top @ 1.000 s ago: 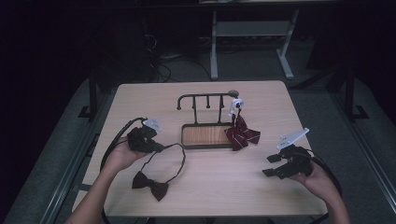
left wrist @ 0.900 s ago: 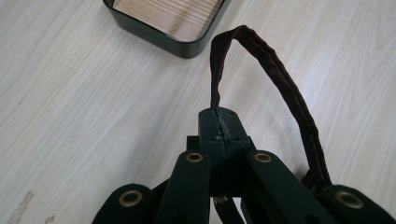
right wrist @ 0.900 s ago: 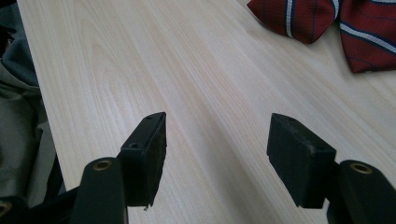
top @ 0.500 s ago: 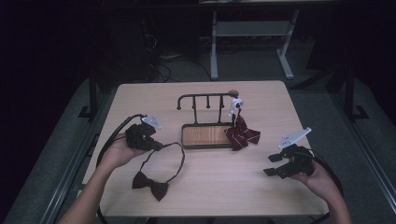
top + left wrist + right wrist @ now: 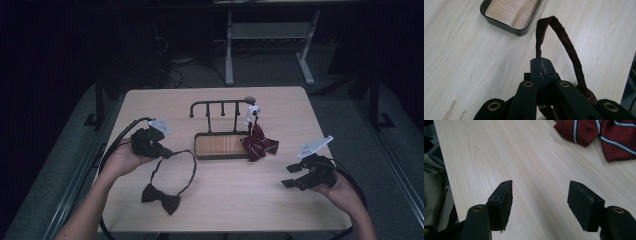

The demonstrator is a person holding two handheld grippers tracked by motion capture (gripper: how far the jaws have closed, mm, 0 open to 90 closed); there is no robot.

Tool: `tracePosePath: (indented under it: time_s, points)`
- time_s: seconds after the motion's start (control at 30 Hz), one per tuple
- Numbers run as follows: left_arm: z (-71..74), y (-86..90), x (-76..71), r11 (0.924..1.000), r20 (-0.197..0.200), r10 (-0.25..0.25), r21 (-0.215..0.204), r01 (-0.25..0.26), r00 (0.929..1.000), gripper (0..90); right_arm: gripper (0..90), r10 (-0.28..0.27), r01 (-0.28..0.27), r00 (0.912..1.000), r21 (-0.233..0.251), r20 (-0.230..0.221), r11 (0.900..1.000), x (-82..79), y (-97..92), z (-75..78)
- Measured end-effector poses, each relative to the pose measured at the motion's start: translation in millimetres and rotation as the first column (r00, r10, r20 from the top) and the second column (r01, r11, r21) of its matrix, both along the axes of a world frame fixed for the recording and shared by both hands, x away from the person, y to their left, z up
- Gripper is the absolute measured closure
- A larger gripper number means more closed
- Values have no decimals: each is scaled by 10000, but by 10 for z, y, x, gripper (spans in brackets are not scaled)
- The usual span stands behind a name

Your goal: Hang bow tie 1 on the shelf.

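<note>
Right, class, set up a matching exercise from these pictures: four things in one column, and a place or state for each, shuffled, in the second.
Things:
1. left gripper
2. right gripper
3. striped bow tie
4. wooden tray

Places or states:
A. jaws apart over bare tabletop
B. hangs from the rack's right end
C. lies at the foot of the rack
D. jaws pinched on the dark bow tie's strap

The rack stands mid-table; the dark bow tie lies near the front edge.

Pairs: 1-D, 2-A, 3-B, 4-C
</note>
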State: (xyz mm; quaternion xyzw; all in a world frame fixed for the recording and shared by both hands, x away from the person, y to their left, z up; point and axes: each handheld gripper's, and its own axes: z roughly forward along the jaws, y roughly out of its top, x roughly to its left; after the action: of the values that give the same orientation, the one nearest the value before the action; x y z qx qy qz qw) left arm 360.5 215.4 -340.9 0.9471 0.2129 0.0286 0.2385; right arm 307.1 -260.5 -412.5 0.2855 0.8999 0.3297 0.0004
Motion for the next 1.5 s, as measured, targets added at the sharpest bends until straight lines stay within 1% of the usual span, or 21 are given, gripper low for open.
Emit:
tracePosePath:
  time_s: [0.1, 0.27, 0.5, 0.53, 0.77, 0.9, 1.17, 1.4, 1.5]
  points:
    - [40, 2, 3, 10000, 3, -85, 18, 85, 10000, 900, 365, 1, -1, 10000, 2, -1, 10000, -1, 0, 1]
    - [115, 9, 7, 9998, 58, -168, -82, 168, 9998, 900, 365, 25, -25, 10000, 24, 65, 10000, -3, -11, 8]
    - [200, 9, 21, 9998, 90, -184, -40, 184, 9998, 900, 365, 29, -29, 10000, 38, 68, 10000, -4, -20, 22]
    - [209, 10, 22, 9998, 77, -166, -111, 167, 9998, 900, 365, 35, -36, 10000, 26, 71, 10000, -5, -21, 22]
    - [295, 17, 46, 9997, 152, -201, -144, 203, 9997, 900, 364, -9, 8, 9999, 55, 141, 10000, -12, -48, 35]
    - [356, 33, 64, 9995, 200, -229, -210, 234, 9995, 900, 364, -56, 56, 10000, 51, 72, 10000, -22, -43, 41]
    - [437, 31, 89, 9995, 277, -192, -250, 199, 9994, 900, 365, -24, 23, 10000, 45, 92, 10000, -18, -39, 35]
    - [529, 21, 158, 9993, 336, -135, -332, 146, 9993, 900, 364, -14, 13, 9999, 35, 136, 10000, -17, -47, 27]
    - [575, 1, 194, 9994, 379, -121, -318, 134, 9992, 900, 364, -17, 17, 10000, 48, 72, 10000, -20, -41, 26]
